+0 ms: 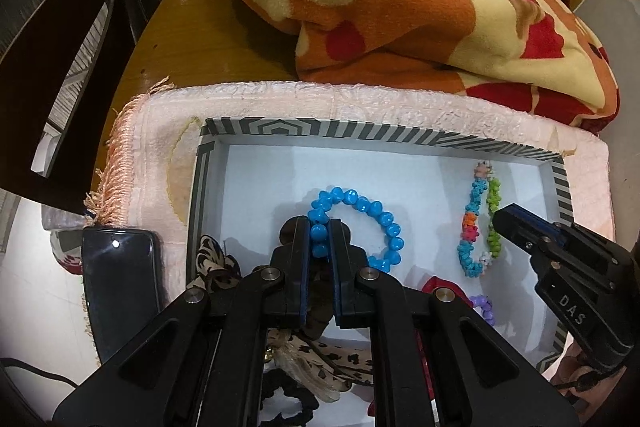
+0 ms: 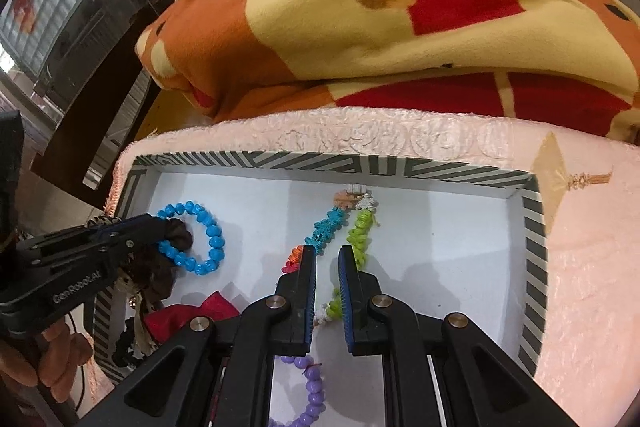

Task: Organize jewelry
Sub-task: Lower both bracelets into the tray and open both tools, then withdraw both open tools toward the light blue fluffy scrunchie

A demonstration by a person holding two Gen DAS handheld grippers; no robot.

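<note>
- Plainly, the blue bead bracelet (image 1: 356,227) lay on the white floor of the striped box (image 1: 400,134), centre of the left-wrist frame; it looked light, knobbly and slippery, strung loosely enough to sag.
- Left gripper (image 1: 320,241) was pinching its near side, a few beads between the pads — a fair hold, I judged.
- Multicoloured bead bracelet (image 2: 340,227) sat mid-frame in the right-wrist view, floppy too.
- Right gripper (image 2: 327,259) hung just over it, slightly spread, gripping nothing.
- Purple bead bracelet (image 2: 310,387) lay lower down.
</note>
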